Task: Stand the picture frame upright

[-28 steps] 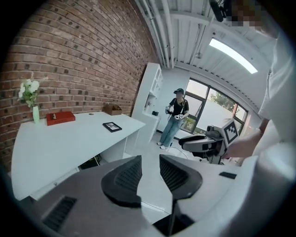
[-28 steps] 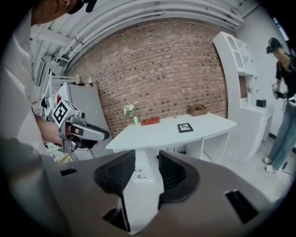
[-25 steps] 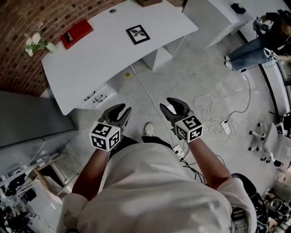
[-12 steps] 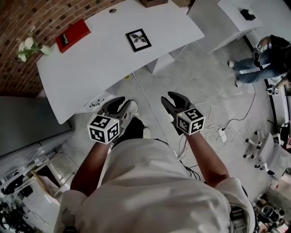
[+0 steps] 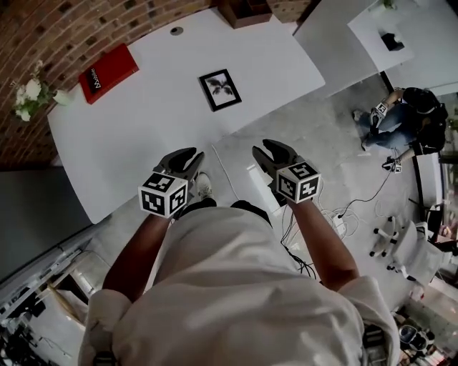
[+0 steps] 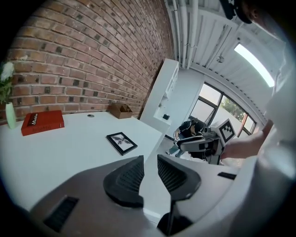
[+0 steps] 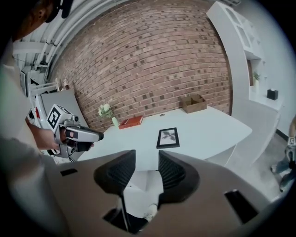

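The black picture frame (image 5: 220,89) lies flat on the white table (image 5: 129,136), towards its far right part; it also shows in the left gripper view (image 6: 121,142) and the right gripper view (image 7: 168,137). My left gripper (image 5: 184,159) hovers at the table's near edge, well short of the frame. Its jaws have just been closing, stand a little apart and hold nothing (image 6: 150,173). My right gripper (image 5: 272,152) hangs beside it over the floor just off the table's edge, open and empty (image 7: 147,173).
A red book (image 5: 109,63) and a vase of white flowers (image 5: 28,96) sit at the table's far left by the brick wall. A cardboard box (image 5: 245,11) stands at the back. A person (image 5: 404,118) sits at the right; cables (image 5: 343,214) lie on the floor.
Both grippers have travelled forward to the table's near edge, the person's body following. The left jaws have narrowed. The picture frame has not moved on the table.
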Demonstrator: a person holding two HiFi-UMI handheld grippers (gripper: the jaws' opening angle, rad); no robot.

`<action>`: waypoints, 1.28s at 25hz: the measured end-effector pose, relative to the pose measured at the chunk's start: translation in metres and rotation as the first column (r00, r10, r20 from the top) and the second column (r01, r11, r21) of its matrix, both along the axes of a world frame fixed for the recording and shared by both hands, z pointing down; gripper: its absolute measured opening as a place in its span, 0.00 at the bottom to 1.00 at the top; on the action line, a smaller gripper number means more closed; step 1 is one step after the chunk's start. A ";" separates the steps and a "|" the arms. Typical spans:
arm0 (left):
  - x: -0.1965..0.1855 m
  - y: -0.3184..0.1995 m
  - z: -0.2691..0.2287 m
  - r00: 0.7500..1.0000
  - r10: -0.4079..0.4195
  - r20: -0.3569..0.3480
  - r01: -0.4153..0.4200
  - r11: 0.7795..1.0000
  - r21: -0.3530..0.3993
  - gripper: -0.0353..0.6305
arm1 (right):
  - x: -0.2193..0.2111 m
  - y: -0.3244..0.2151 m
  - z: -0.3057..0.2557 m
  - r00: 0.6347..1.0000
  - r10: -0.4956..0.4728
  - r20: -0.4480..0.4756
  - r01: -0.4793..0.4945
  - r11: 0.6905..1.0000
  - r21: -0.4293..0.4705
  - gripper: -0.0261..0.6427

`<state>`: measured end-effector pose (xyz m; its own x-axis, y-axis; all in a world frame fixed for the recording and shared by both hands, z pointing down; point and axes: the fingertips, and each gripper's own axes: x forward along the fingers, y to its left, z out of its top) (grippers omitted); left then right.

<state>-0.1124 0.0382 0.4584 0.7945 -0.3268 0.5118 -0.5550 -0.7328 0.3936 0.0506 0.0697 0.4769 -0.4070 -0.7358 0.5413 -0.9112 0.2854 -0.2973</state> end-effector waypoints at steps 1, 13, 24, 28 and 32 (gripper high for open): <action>0.001 -0.011 0.002 1.000 0.003 0.000 -0.003 1.000 -0.002 0.19 | -0.001 -0.012 0.001 1.000 -0.005 -0.004 0.005 1.000 0.000 0.28; 0.046 -0.112 0.048 0.994 -0.109 0.022 0.111 0.986 -0.128 0.19 | 0.028 -0.142 0.044 0.994 -0.099 0.044 0.103 0.989 -0.106 0.28; 0.073 -0.185 0.110 0.955 -0.275 0.114 0.295 0.926 -0.237 0.19 | 0.043 -0.243 0.104 0.940 -0.319 0.125 0.340 0.913 -0.227 0.27; 0.080 -0.202 0.129 0.943 -0.305 0.132 0.330 0.907 -0.263 0.19 | 0.042 -0.257 0.127 0.921 -0.353 0.162 0.386 0.882 -0.272 0.26; 0.078 -0.210 0.148 0.930 -0.328 0.165 0.363 0.886 -0.288 0.19 | 0.035 -0.266 0.141 0.906 -0.376 0.195 0.420 0.856 -0.301 0.26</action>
<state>-0.0341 -0.1719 0.6064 0.5941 -0.3819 0.7080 -0.8027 -0.3382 0.4912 0.0860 -0.1963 0.6183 -0.7071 -0.2844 0.6474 -0.6893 0.4813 -0.5415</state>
